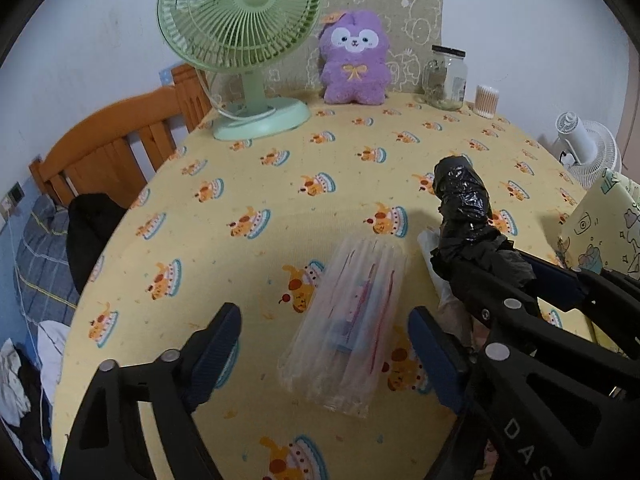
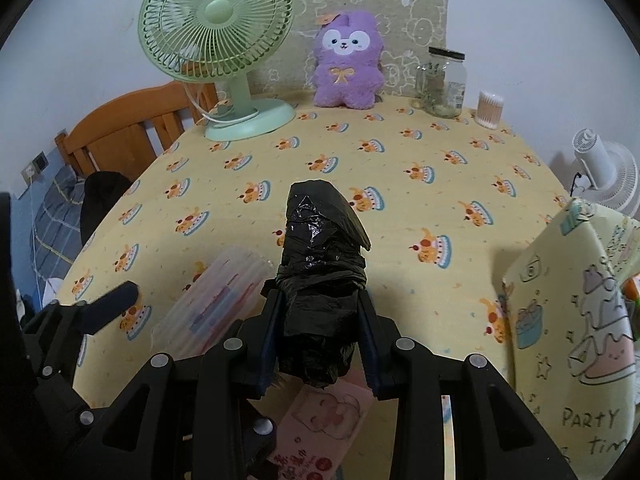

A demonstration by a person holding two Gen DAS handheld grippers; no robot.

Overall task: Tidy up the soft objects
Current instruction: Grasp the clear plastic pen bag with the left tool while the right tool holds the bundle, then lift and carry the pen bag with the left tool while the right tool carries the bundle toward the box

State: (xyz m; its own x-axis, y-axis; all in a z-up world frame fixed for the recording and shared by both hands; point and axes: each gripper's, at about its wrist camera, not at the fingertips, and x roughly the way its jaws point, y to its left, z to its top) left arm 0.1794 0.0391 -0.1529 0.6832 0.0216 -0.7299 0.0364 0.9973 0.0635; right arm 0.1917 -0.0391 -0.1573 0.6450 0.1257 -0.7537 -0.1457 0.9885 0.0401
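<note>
- Left wrist view: the left gripper (image 1: pixel 324 340) hangs over the yellow tablecloth with the dog-and-cake print (image 1: pixel 340 168), its blue-padded fingers (image 1: pixel 224 332) spread wide apart on either side of a clear inflated air-column packing cushion (image 1: pixel 352 328) that lies flat on the cloth. The pads do not press on the cushion, so it is not yet gripped.
- Same view, right side: the right gripper (image 1: pixel 532 280) reaches in, clamped on a crumpled roll of black plastic bags (image 1: pixel 464 204), which is lifted clear of the cloth and points upward.
- Right wrist view: both pads press against the sides of the black roll, squeezing its lower part. A pink printed packet (image 2: pixel 324 420) lies beneath the gripper, and a pale yellow cartoon-printed storage bag with "PARTY" lettering (image 2: pixel 568 320) stands open-sided at the right edge.
- Far edge in this view: a green desk fan (image 2: pixel 218 40), a purple plush animal (image 2: pixel 346 64), a glass jar with a black lid (image 2: pixel 444 80) and a tub of cotton swabs (image 2: pixel 490 108).
- Progress, as a judgement: early to middle. One soft item is in hand but not stowed; the cushion and pink packet remain on the table. The printed bag looks like the likely destination, though that is not certain.
</note>
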